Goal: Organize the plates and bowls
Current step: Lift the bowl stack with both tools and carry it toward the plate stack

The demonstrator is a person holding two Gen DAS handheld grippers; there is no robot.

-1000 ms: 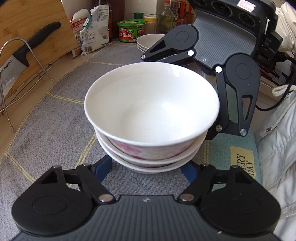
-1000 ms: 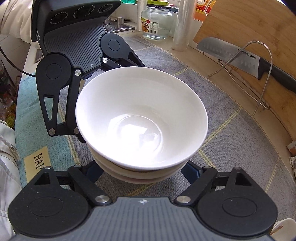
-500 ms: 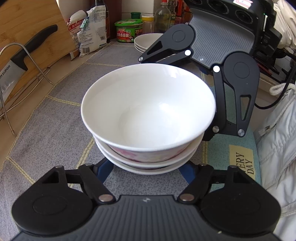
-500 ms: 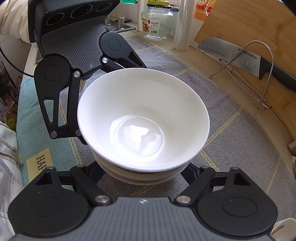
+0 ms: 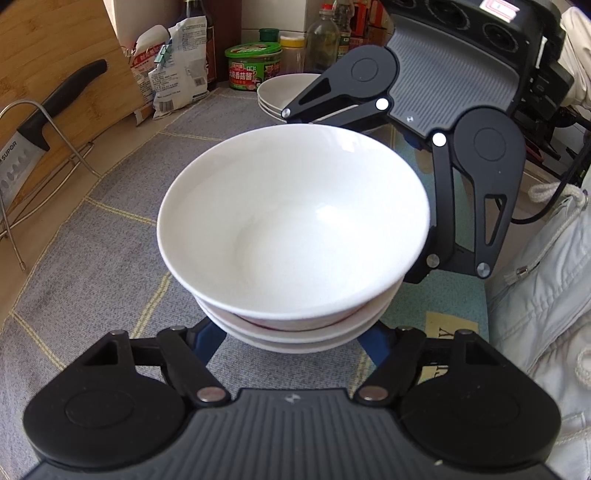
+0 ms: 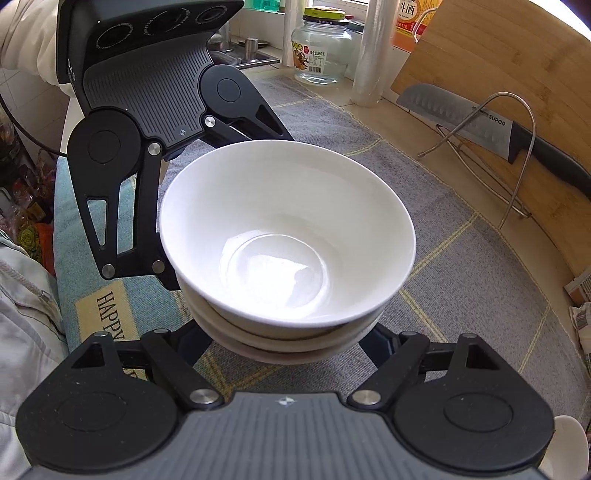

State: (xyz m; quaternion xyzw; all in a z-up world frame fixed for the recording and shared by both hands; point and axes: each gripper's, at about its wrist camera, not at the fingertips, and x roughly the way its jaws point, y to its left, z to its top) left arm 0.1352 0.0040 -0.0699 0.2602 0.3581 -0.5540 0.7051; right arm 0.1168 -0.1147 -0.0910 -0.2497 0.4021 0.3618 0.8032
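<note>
Clamping the stack of round white ceramic bowls (image 5: 293, 236) from opposite sides, the left gripper (image 5: 291, 341) and the right gripper (image 6: 286, 343) each grasp its lower bowls between blue-padded fingers (image 5: 207, 339). The stack sits between them above the grey woven mat (image 5: 92, 266) on the counter (image 6: 399, 122).

Knife blade (image 6: 461, 114): brand "SUPOR" in dark capitals beside the black handle; also readable on the blade in the left wrist view.
Mat label (image 6: 110, 317): yellow patch on the blue-green mat with "HAPPY", cut off by the gripper; the left wrist view shows only "Y".
Glass jar (image 6: 321, 48): label with Chinese characters and "950", too small to read fully.
Green tin (image 5: 253, 66): red label with white Chinese characters, not clearly legible.
Orange bottle (image 6: 413, 22): Chinese characters, partly cropped.
Snack bag (image 5: 177, 81): barcode; print too small to read.
</note>
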